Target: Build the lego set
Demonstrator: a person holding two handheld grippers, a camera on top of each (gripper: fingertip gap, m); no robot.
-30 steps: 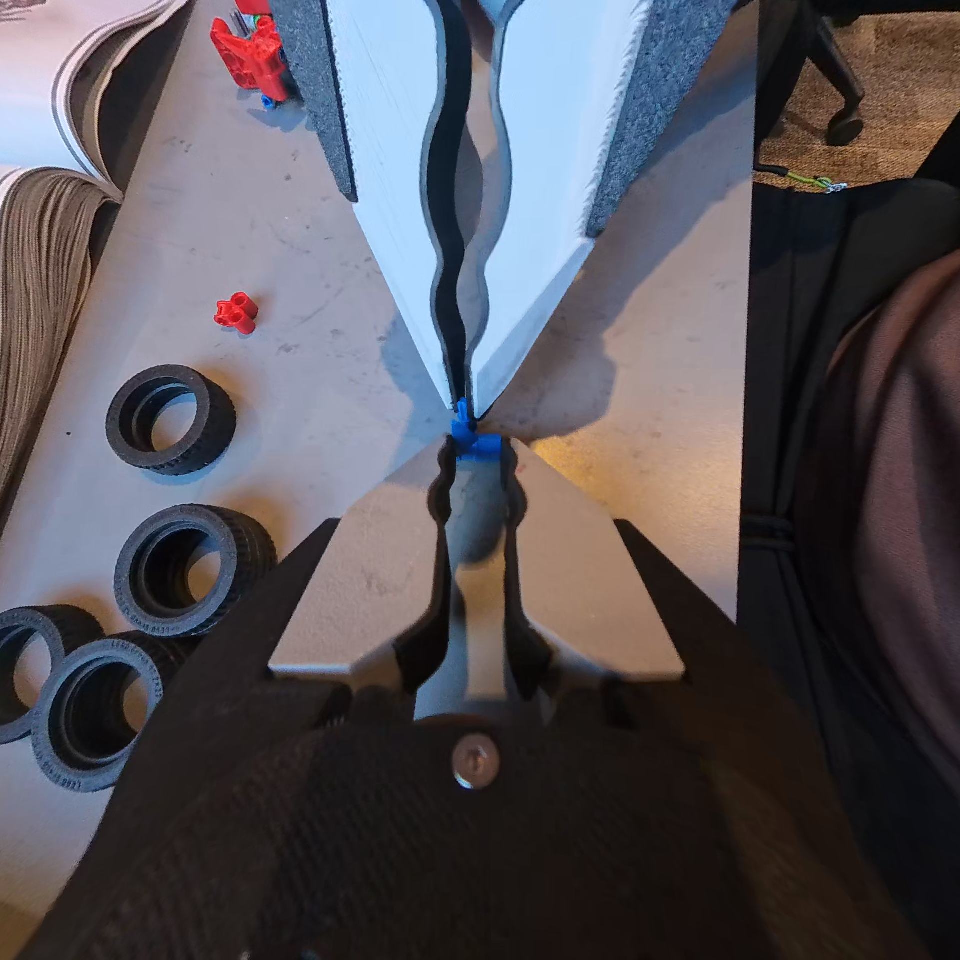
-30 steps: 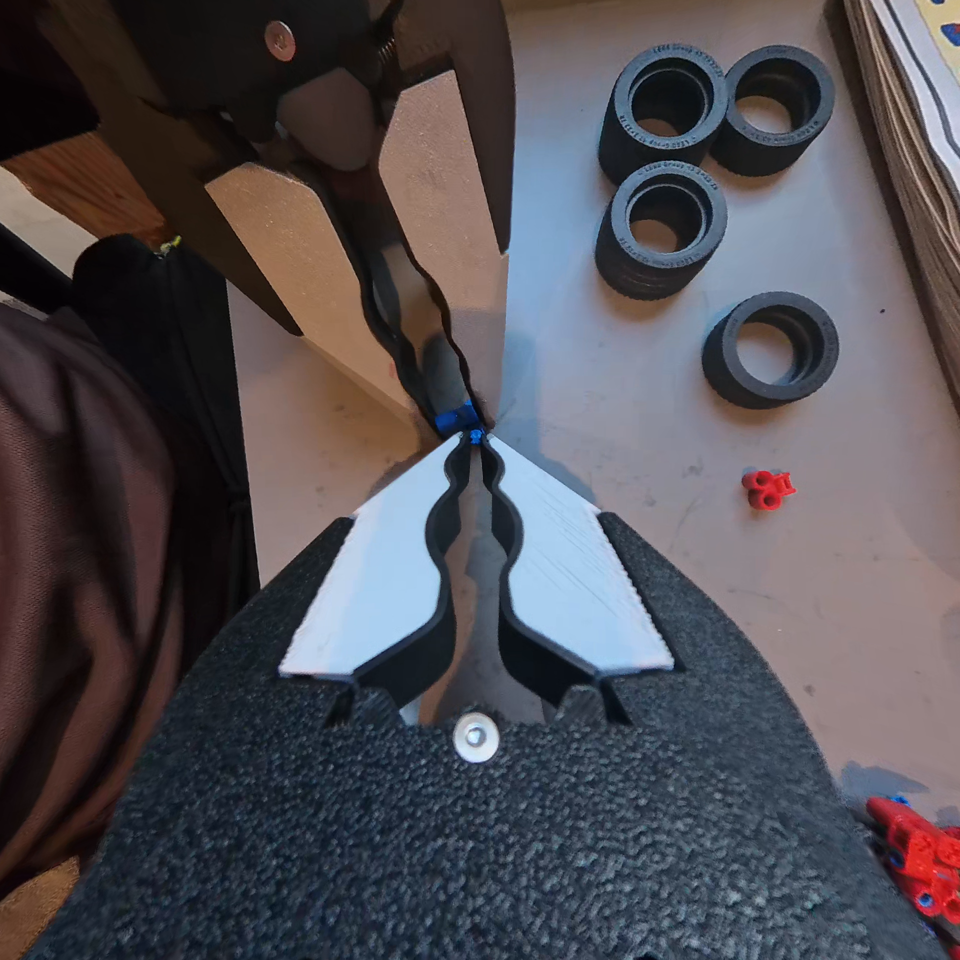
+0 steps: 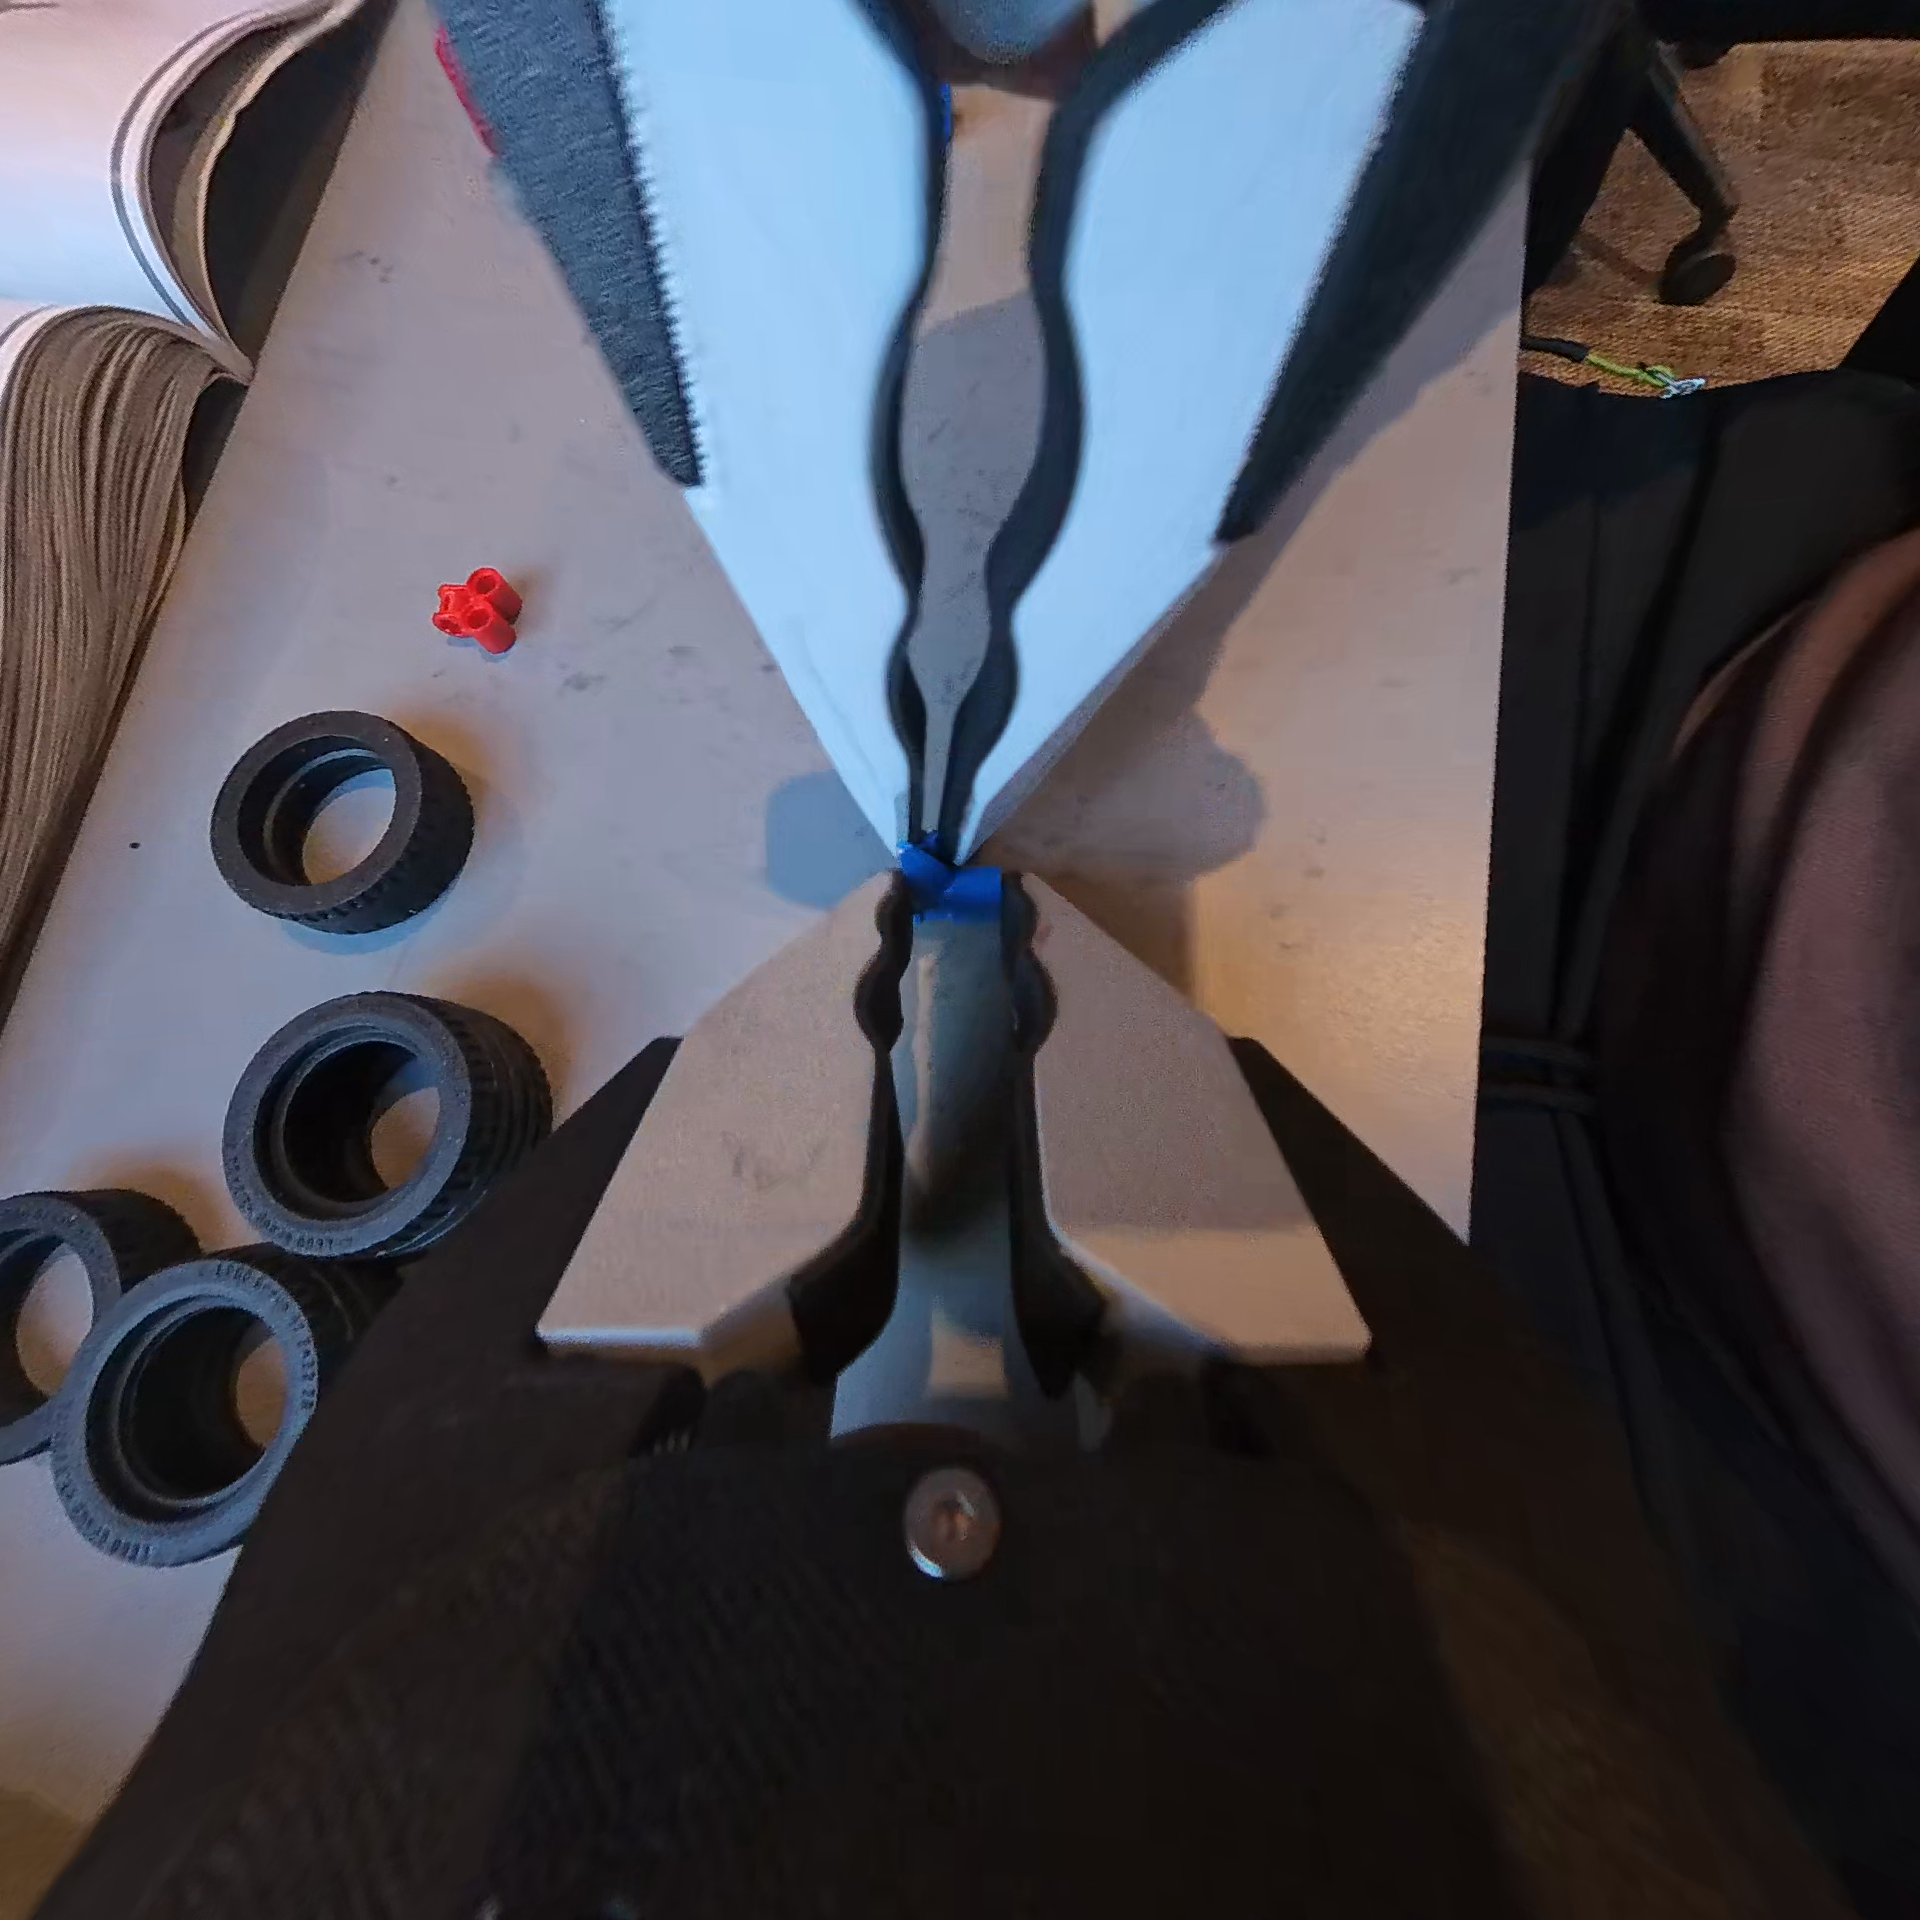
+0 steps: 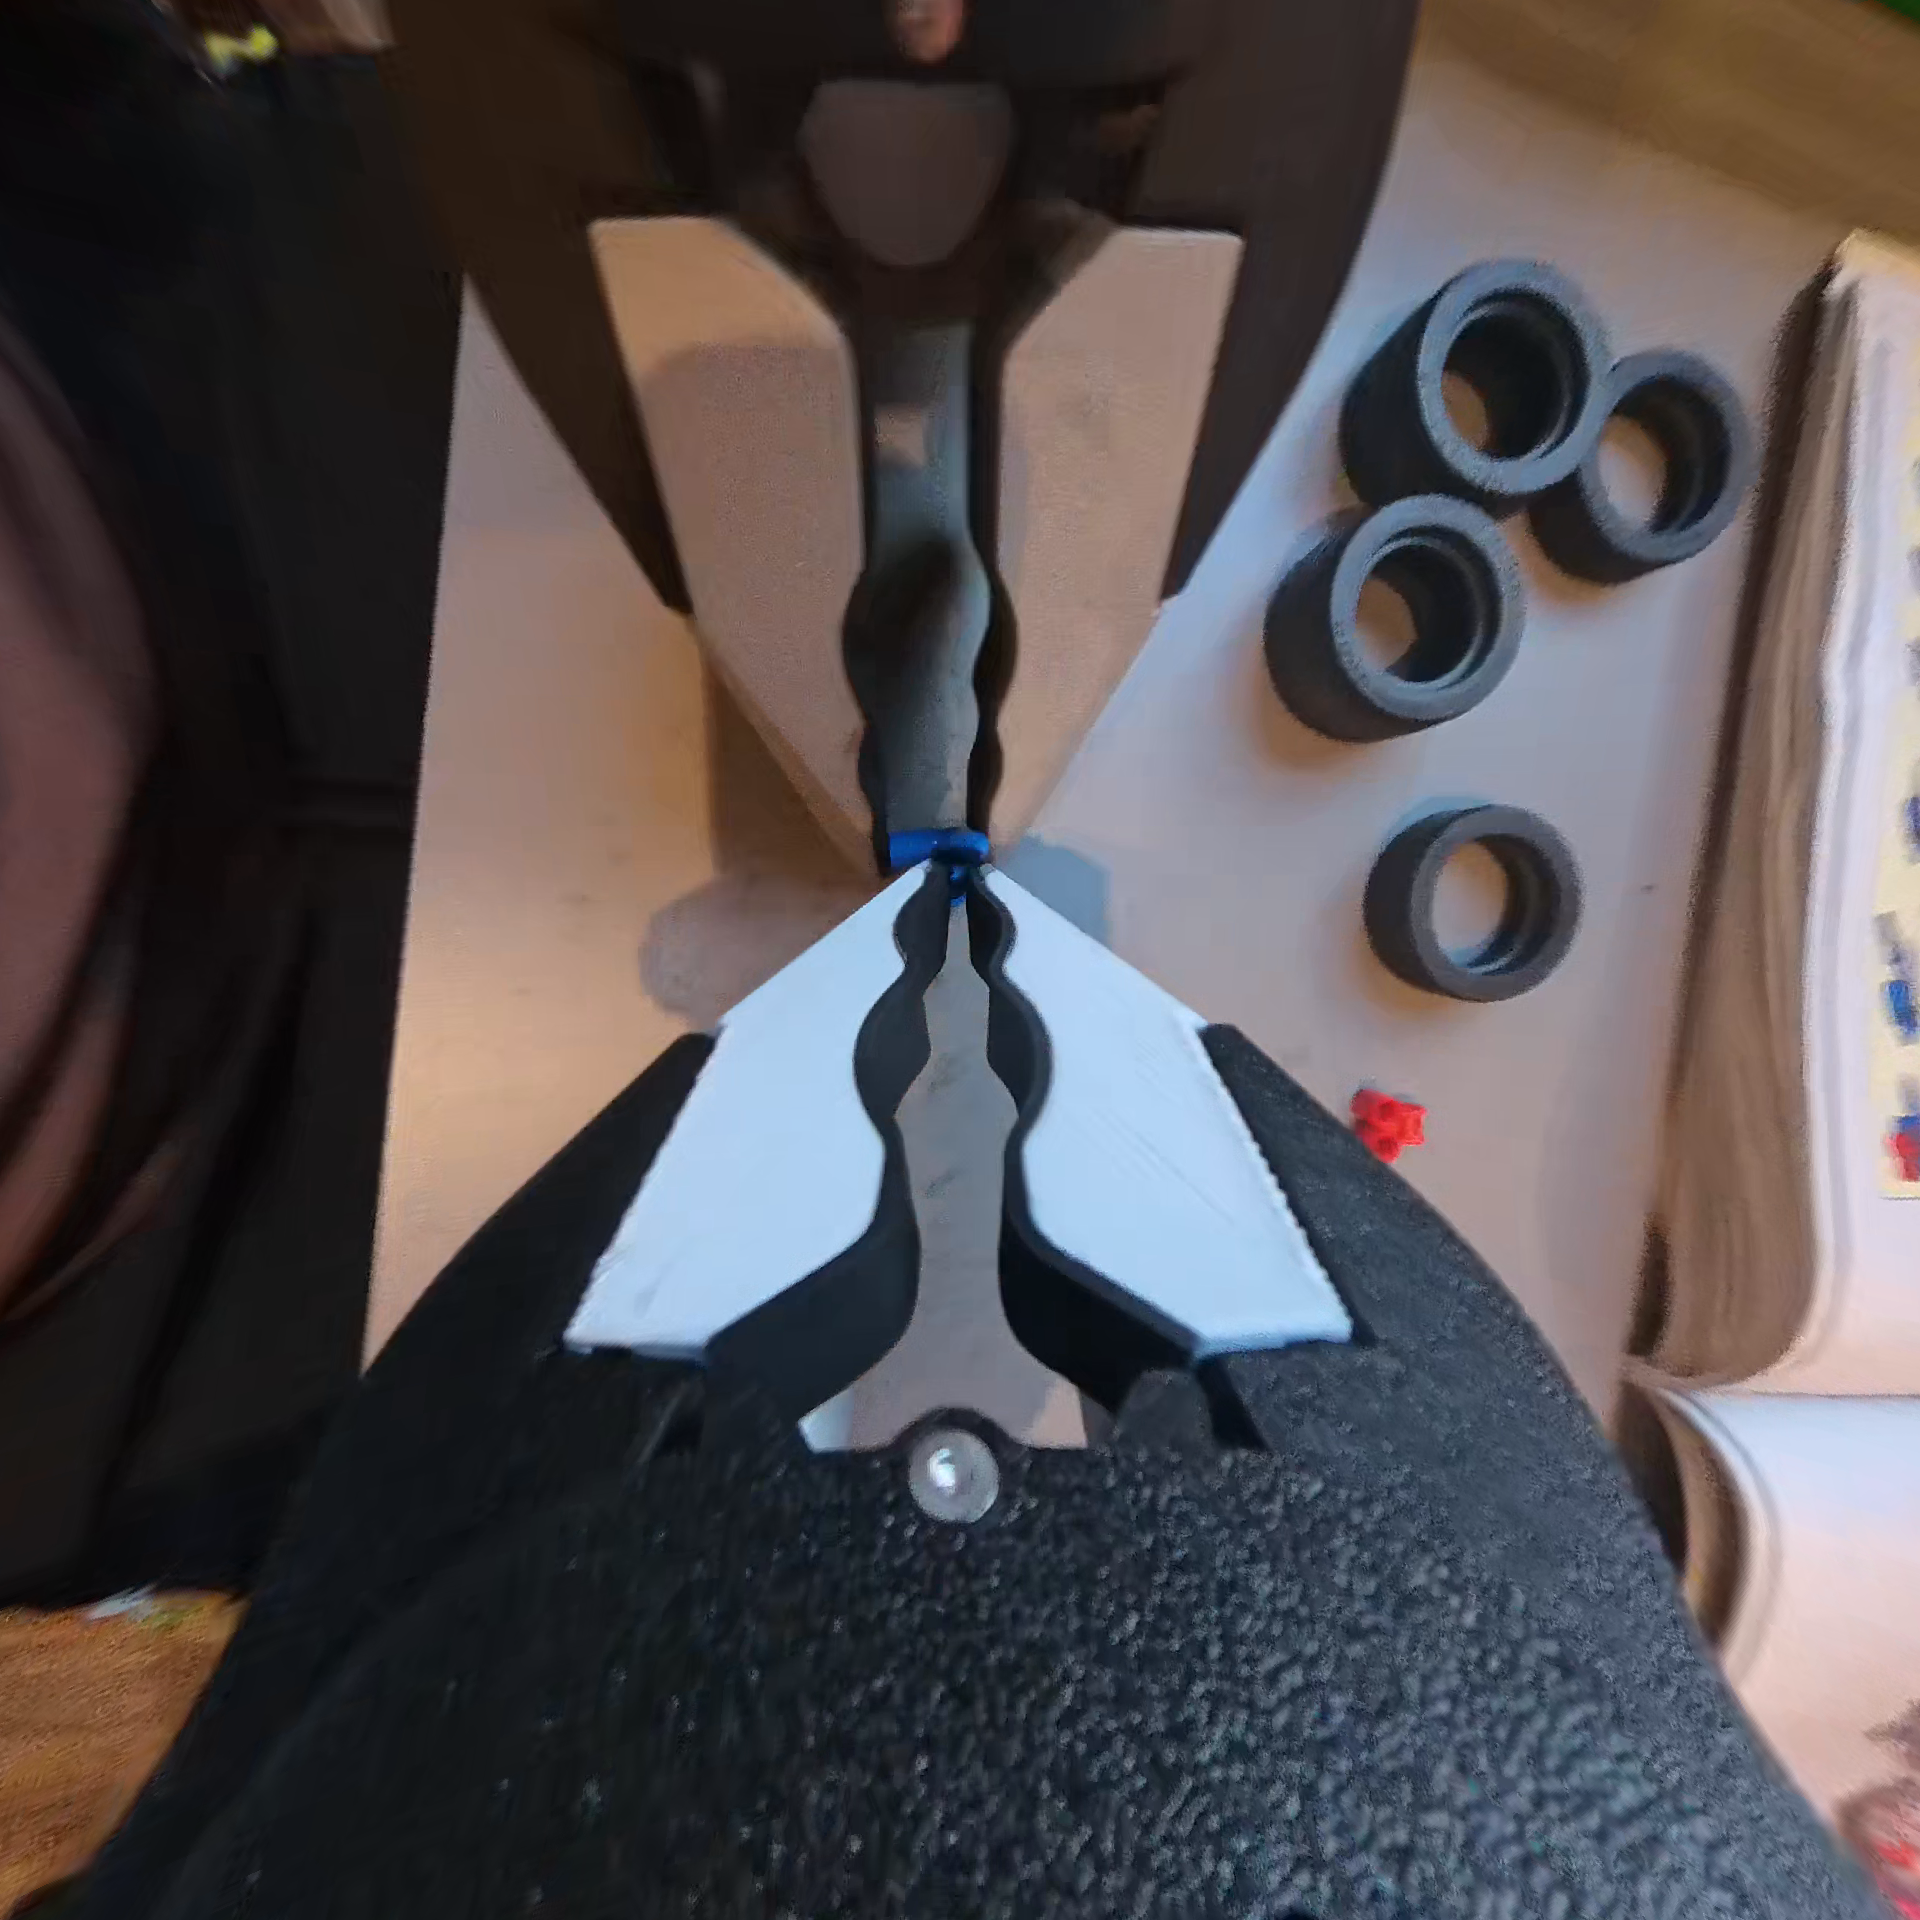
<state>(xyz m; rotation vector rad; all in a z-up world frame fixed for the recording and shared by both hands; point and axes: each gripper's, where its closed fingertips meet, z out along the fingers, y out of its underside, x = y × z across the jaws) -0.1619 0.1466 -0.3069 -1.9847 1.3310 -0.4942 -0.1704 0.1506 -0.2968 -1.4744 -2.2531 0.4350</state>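
Left gripper (image 3: 956, 899) pinches blue connector (image 3: 961, 894); right gripper (image 4: 954, 883) nips blue pin (image 4: 954, 881), tip-to-tip above table (image 3: 499, 416).

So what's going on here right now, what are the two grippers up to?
Both hand-held grippers meet tip to tip above the table. The left gripper is shut on a small blue piece, and the right gripper pinches a smaller blue part against it, apparently joining the two. Nothing else is being handled: four black tyres and a small red connector lie loose on the table beside an open instruction booklet. A person sits at the table edge.
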